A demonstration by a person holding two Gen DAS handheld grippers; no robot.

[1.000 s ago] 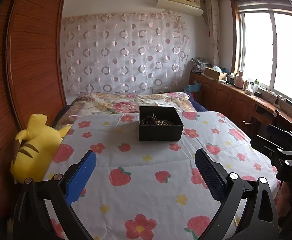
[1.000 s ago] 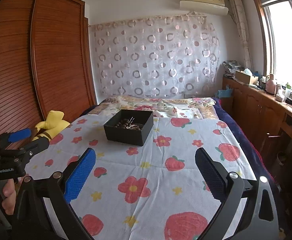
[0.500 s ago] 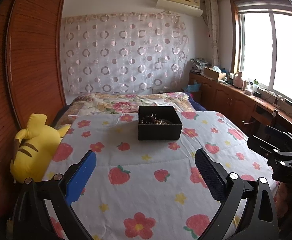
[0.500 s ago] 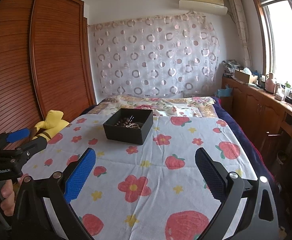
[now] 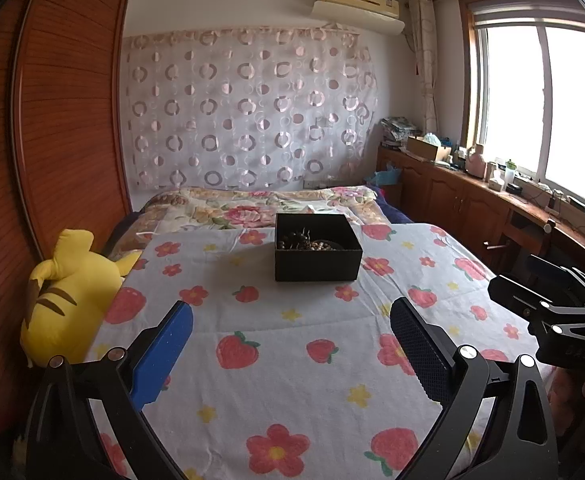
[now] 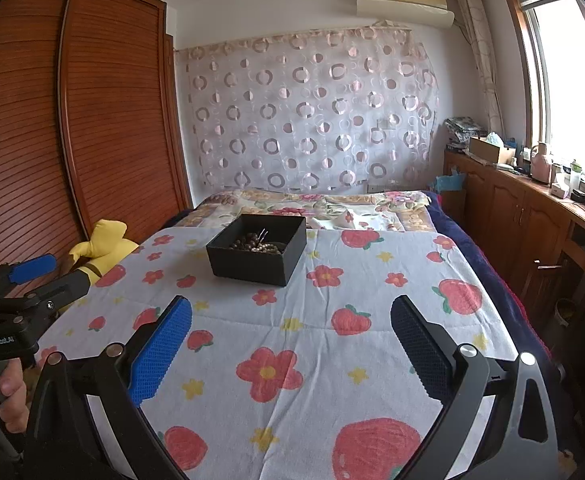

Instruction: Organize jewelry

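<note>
Spread over the bed was a white quilt printed with strawberries and flowers [image 5: 292, 328], on which an open black cardboard box [image 5: 317, 266] of tangled wooden-bead jewelry [image 6: 257, 243] was set. Both the left claw [image 5: 290, 354] and right claw [image 6: 291, 354] were held wide apart, empty, well short of it. The light, slippery strands were judged best pinched by a single loop.

A yellow plush toy [image 5: 66, 296] lies at the bed's left edge beside the wooden wardrobe [image 5: 64, 120]. A strawberry-print sheet [image 5: 292, 344] covers the bed; a circle-patterned curtain [image 5: 248, 108] hangs behind.
</note>
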